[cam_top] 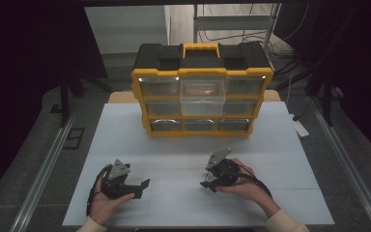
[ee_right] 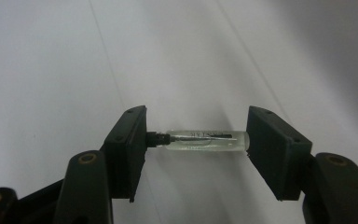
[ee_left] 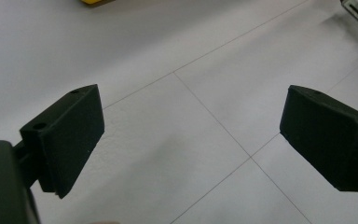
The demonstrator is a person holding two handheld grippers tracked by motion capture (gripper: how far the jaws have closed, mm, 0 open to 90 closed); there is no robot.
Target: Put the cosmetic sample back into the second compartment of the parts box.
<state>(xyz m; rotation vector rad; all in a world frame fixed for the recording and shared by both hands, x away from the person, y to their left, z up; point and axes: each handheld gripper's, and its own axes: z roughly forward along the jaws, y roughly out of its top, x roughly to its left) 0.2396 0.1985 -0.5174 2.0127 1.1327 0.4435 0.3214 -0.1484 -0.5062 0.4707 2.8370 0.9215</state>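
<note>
A small clear glass vial (ee_right: 205,140) with a black cap lies crosswise between the pads of my right gripper (ee_right: 196,142), pressed end to end, cap against the left pad. In the high view my right gripper (cam_top: 211,180) sits low over the white table, right of centre, tips pointing left and down. My left gripper (cam_top: 144,188) rests at the near left, held in a hand, its fingers (ee_left: 70,135) wide apart with bare table between them (ee_left: 191,135). A yellow and black drawer organizer (cam_top: 202,92) stands at the back; its top middle clear drawer (cam_top: 202,99) is pulled out.
The white table (cam_top: 270,145) shows faint seam lines. Metal rails (cam_top: 48,164) run along both sides, and cables and a rack (cam_top: 251,29) lie behind the organizer. A wide stretch of table separates the grippers from the organizer.
</note>
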